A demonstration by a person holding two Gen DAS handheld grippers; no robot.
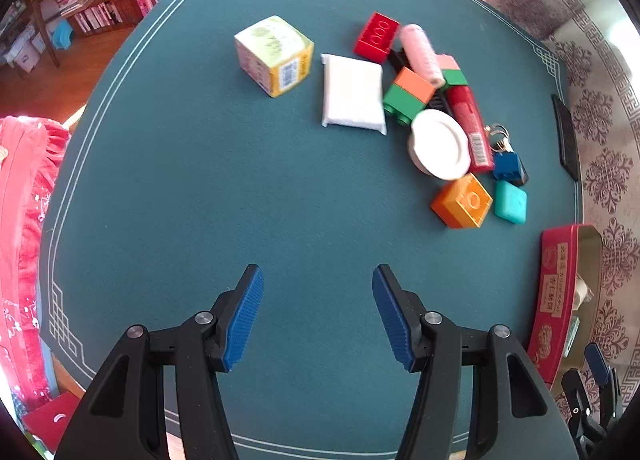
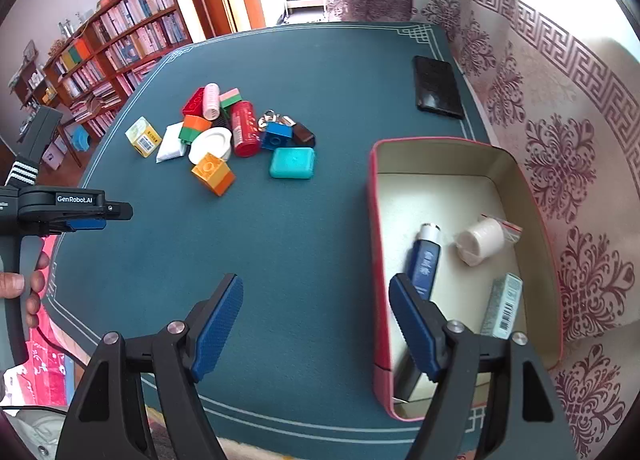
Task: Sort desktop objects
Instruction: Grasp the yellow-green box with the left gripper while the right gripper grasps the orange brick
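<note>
Teal table (image 2: pixel 304 244): toy heap (image 2: pixel 228 132), black phone (image 2: pixel 437 87), red tin (image 2: pixel 380 260) at right edge.

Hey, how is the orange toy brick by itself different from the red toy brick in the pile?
The orange plastic building brick lies apart at the near edge of the pile, while the red plastic building brick sits at the far edge against the pink cylinder. The orange one looks squarish with one round stud showing; the red one looks longer, with a row of studs. Both lie tipped on the green table mat.

Objects cluster mid-table (image 2: pixel 304 260) — tin (image 2: pixel 376 244) to their right, phone (image 2: pixel 437 87) behind it.
</note>
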